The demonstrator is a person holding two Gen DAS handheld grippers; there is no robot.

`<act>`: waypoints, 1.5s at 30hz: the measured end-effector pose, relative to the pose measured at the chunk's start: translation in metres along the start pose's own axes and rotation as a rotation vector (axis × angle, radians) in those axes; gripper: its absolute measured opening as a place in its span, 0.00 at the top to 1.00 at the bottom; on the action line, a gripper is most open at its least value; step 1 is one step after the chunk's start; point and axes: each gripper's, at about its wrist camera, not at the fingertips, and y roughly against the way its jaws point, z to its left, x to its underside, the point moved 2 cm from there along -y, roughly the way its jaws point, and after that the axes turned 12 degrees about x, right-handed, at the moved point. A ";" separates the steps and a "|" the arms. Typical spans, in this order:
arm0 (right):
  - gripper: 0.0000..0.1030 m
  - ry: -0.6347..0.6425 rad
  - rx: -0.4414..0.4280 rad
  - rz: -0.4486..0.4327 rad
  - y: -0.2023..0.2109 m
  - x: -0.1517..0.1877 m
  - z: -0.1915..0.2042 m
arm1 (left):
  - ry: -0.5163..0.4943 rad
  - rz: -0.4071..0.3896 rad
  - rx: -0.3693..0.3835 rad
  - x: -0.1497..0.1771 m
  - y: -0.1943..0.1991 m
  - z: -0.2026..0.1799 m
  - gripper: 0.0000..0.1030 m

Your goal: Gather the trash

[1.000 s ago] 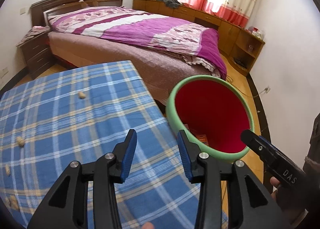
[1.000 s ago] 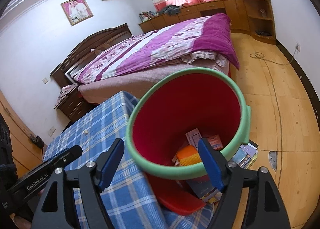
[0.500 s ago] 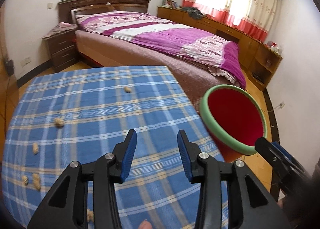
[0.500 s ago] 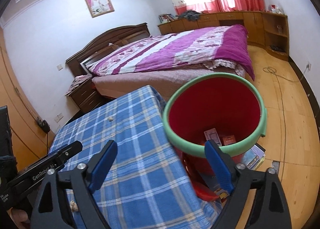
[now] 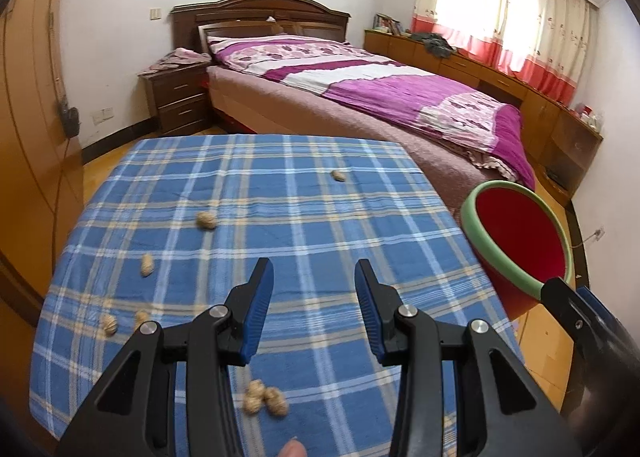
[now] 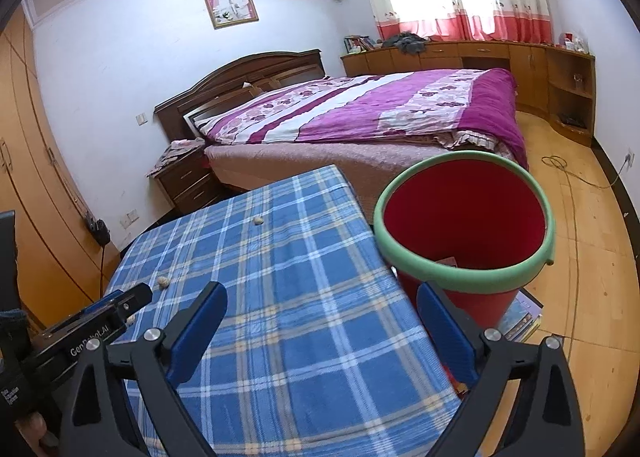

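Peanut shells (image 5: pixel 266 402) lie scattered on the checked cloth (image 5: pixel 304 241) just below the half-open, empty left gripper (image 5: pixel 314 307), nearer than the wide-open, empty right gripper (image 6: pixel 320 333).

Left gripper (image 5: pixel 315 273): pitched downward, jaws partly apart, blue pads parallel and facing each other, nothing between them. A fingertip (image 5: pixel 291 449) of the holding hand shows at the bottom edge of the left wrist view. Right gripper (image 6: pixel 320 303): also pitched downward, jaws spread wide, having just been opening, nothing gripped between the pads. Each gripper appears in the other's view: the right one at the lower right of the left view, the left one at the lower left of the right view, side by side and apart.
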 end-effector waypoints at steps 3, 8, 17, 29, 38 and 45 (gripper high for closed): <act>0.05 0.011 -0.001 0.003 0.000 0.007 0.005 | 0.008 -0.009 -0.019 0.003 0.003 0.006 0.59; 0.05 0.015 0.002 0.004 0.000 0.011 0.008 | 0.015 -0.018 -0.045 0.010 0.007 0.013 0.59; 0.05 0.022 0.000 0.015 0.001 0.020 0.012 | 0.015 -0.025 -0.068 0.018 0.011 0.019 0.59; 0.05 0.022 0.001 0.016 0.000 0.019 0.013 | 0.011 -0.035 -0.073 0.018 0.015 0.020 0.59; 0.05 0.021 0.001 0.016 0.000 0.020 0.014 | 0.012 -0.037 -0.075 0.017 0.016 0.021 0.59; 0.05 0.022 0.001 0.016 0.000 0.020 0.014 | 0.011 -0.038 -0.075 0.017 0.016 0.021 0.59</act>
